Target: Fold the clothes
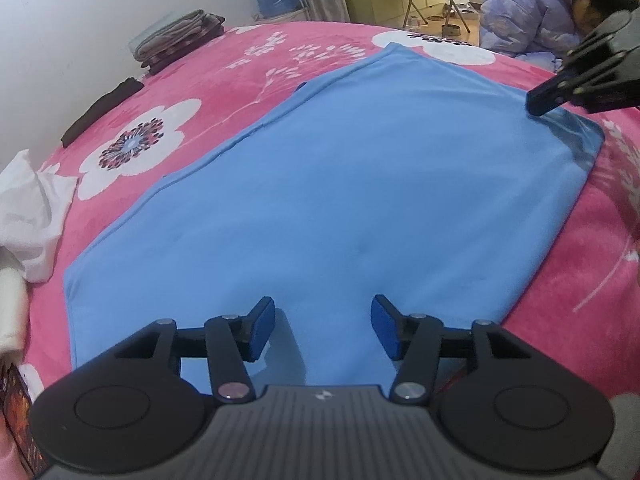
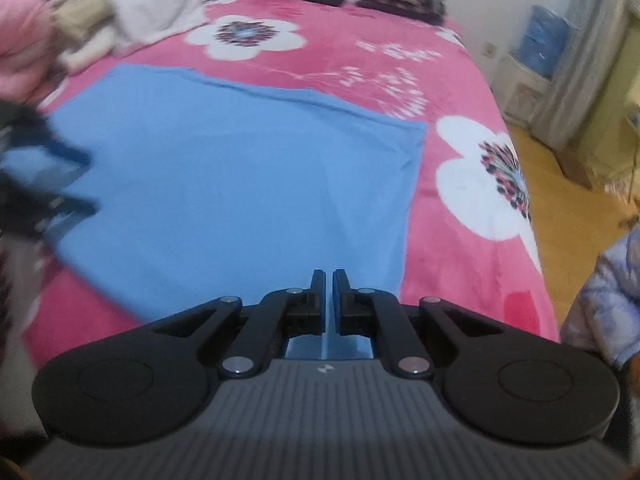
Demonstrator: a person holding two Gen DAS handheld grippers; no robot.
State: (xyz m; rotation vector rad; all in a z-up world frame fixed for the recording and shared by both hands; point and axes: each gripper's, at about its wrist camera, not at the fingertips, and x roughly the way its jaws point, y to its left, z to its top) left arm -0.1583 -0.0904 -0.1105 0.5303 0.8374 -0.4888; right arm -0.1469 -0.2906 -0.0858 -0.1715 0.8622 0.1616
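A light blue garment (image 1: 340,184) lies spread flat on the pink flowered blanket (image 1: 224,76); it also shows in the right wrist view (image 2: 240,176). My left gripper (image 1: 323,330) is open, its blue pads just above the garment's near edge. My right gripper (image 2: 328,300) is shut with a thin fold of the blue garment between its fingers, at the garment's edge. In the left wrist view the right gripper (image 1: 538,106) shows at the garment's far right corner. In the right wrist view the left gripper (image 2: 86,184) is blurred at the left.
A folded stack of clothes (image 1: 180,38) and a dark folded item (image 1: 102,110) lie near the wall. White clothes (image 1: 32,216) are heaped at the left. A person in a purple jacket (image 1: 536,12) sits beyond the bed. The bed's right edge drops to a wooden floor (image 2: 568,216).
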